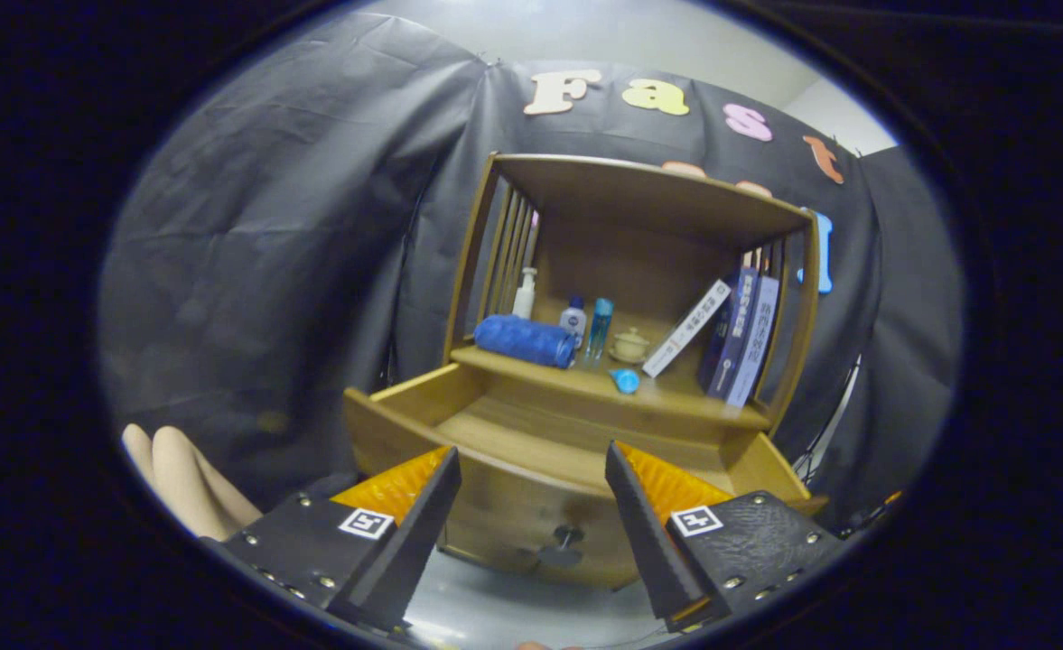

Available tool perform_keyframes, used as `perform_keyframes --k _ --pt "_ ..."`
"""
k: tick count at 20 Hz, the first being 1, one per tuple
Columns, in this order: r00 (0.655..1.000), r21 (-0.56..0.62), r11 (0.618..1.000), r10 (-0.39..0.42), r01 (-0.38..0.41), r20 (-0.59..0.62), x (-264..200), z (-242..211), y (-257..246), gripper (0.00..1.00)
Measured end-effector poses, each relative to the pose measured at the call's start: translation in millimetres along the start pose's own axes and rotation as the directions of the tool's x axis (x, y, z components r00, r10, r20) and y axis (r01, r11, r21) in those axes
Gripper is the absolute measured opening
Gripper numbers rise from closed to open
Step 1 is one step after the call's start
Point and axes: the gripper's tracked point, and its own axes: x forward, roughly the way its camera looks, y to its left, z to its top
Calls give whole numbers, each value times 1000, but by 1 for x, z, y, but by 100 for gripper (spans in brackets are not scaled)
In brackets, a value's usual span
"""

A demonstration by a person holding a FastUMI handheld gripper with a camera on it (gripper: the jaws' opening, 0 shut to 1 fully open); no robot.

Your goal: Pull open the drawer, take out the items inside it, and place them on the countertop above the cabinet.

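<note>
Drawer [495, 433] is pulled out below the counter [585, 384], and its inside looks bare from here; tool [531, 506] is released, nothing betw. fingers, just above the drawer front; tilt down and check corners before reaching in.

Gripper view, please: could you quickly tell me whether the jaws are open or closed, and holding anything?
Gripper: jaws open, holding nothing, poised above the pulled-open drawer.

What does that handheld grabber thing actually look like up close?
The gripper has two wedge-shaped fingers, open and empty, tapering toward the wooden drawer. Each sits on a dark textured block studded with small metal screws and carrying a square black-and-white marker tag.
</note>
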Motion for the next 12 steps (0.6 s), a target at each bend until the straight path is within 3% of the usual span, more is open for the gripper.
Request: perform_keyframes --k 4,12 --pt "998 19 999 -37 38 -44 -11 -40 5 96" --pt "988 14 993 -111 114 -106 7 -76 -5 96"
